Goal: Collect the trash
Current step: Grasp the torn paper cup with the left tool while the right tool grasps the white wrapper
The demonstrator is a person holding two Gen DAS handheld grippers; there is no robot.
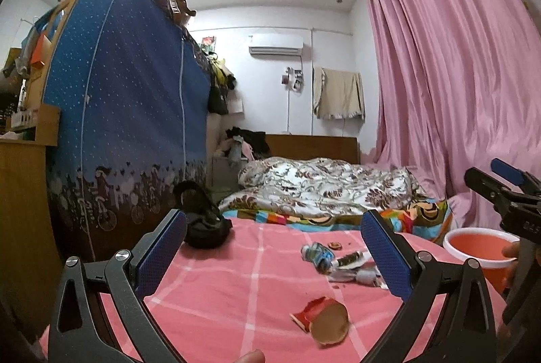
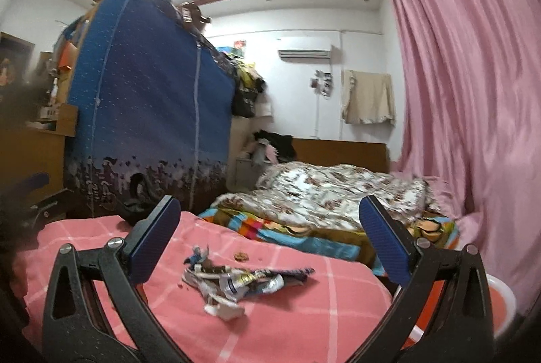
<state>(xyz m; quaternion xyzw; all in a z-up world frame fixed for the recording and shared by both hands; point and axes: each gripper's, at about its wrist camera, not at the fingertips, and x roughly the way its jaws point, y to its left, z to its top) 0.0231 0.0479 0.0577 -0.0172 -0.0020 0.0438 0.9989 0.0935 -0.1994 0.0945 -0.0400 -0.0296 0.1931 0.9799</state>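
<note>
Both the left gripper (image 1: 274, 251) and right gripper (image 2: 270, 241) are hovering spread wide, empty. Only the left view is showing the crushed cup (image 1: 323, 319) (lying near) and bucket (image 1: 480, 244).

both tongs, left (image 1: 274, 248) and right (image 2: 270, 241), seemingly gape empty.
</note>
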